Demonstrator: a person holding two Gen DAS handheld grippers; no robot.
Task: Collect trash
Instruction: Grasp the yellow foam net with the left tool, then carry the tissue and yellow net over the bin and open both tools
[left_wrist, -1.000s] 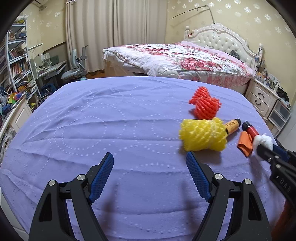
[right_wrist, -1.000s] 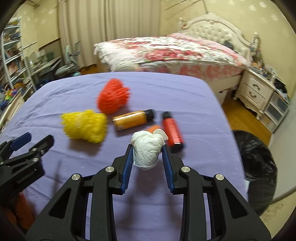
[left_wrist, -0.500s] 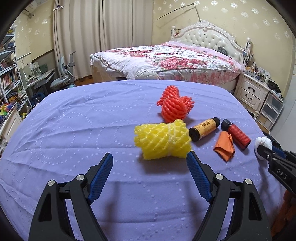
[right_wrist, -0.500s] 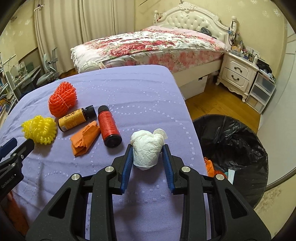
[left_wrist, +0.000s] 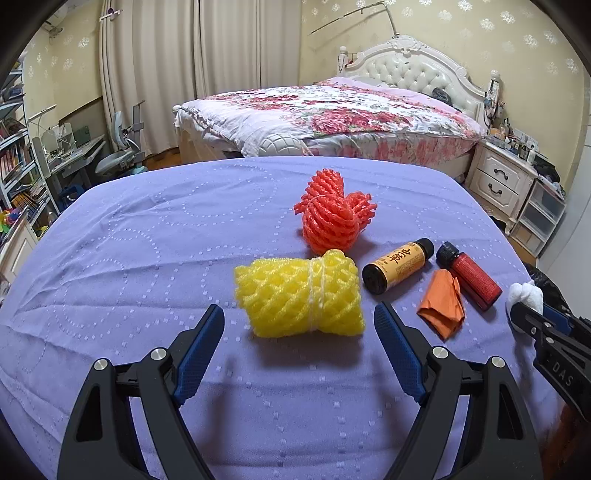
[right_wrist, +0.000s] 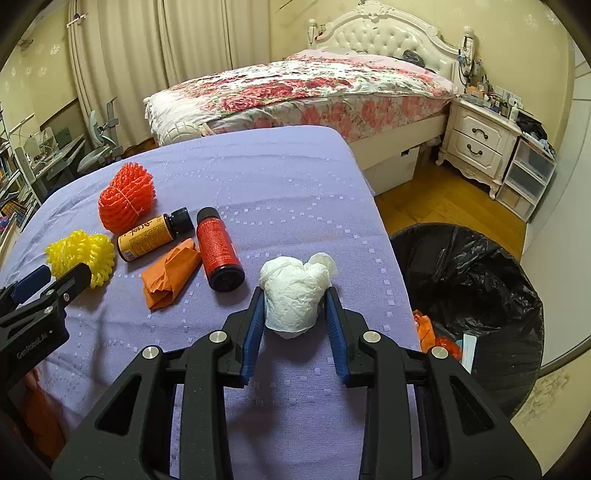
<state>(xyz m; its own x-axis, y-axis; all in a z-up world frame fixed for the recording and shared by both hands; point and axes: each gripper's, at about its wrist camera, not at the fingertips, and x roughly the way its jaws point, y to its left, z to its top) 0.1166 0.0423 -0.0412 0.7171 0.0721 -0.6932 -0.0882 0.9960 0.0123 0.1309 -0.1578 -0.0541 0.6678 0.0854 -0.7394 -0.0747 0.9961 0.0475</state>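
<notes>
A black-lined trash bin (right_wrist: 476, 295) stood beside the purple-clothed table (right_wrist: 280, 184). The left gripper (left_wrist: 299, 332) hung spread wide before the yellow foam net (left_wrist: 299, 295); the right gripper (right_wrist: 295, 310) clenched the crumpled white tissue (right_wrist: 293, 295) above the table edge.

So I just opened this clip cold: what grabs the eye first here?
The right gripper clamps a crumpled white tissue wad above the purple tablecloth, with the black-lined trash bin just to its right. The open left gripper faces a yellow foam net, an orange-red foam net behind it.
</notes>
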